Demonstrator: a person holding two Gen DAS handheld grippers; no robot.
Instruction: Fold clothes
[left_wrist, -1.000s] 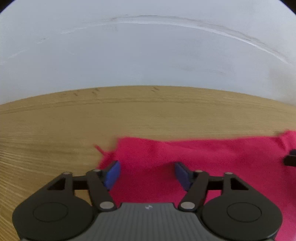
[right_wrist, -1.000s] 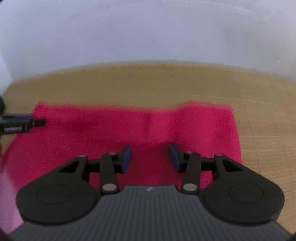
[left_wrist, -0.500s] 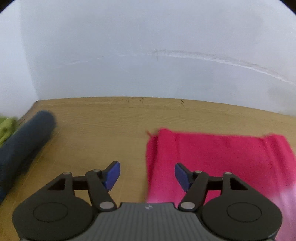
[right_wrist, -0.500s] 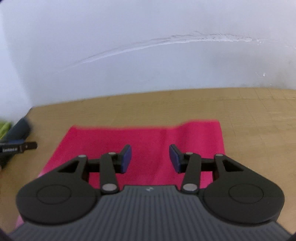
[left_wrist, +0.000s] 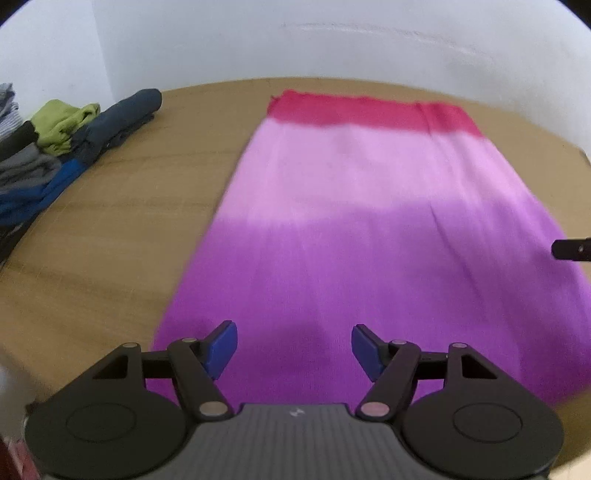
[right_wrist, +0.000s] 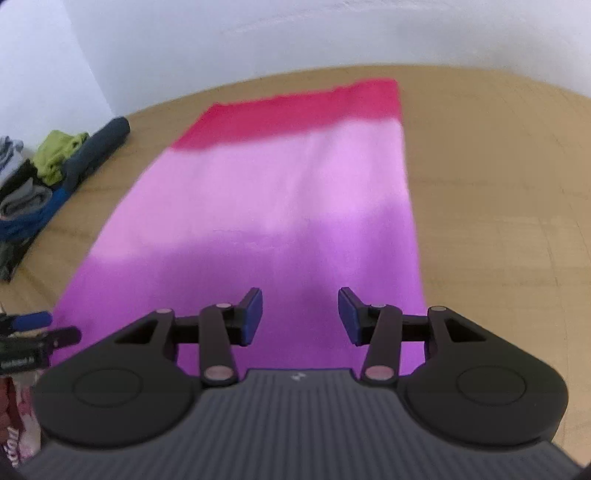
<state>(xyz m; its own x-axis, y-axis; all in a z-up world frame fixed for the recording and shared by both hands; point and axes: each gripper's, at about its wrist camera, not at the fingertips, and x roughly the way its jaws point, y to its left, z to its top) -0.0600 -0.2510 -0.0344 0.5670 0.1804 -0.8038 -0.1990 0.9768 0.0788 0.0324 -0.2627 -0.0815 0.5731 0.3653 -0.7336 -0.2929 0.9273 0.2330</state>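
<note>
Left tool (left_wrist: 293, 341) jaws apart, nothing between them, above the near end of a banded cloth (left_wrist: 369, 229) lying flat on the tabletop (left_wrist: 122, 221). Clothes pile (left_wrist: 55, 147) left of the cloth, apart from it.
</note>
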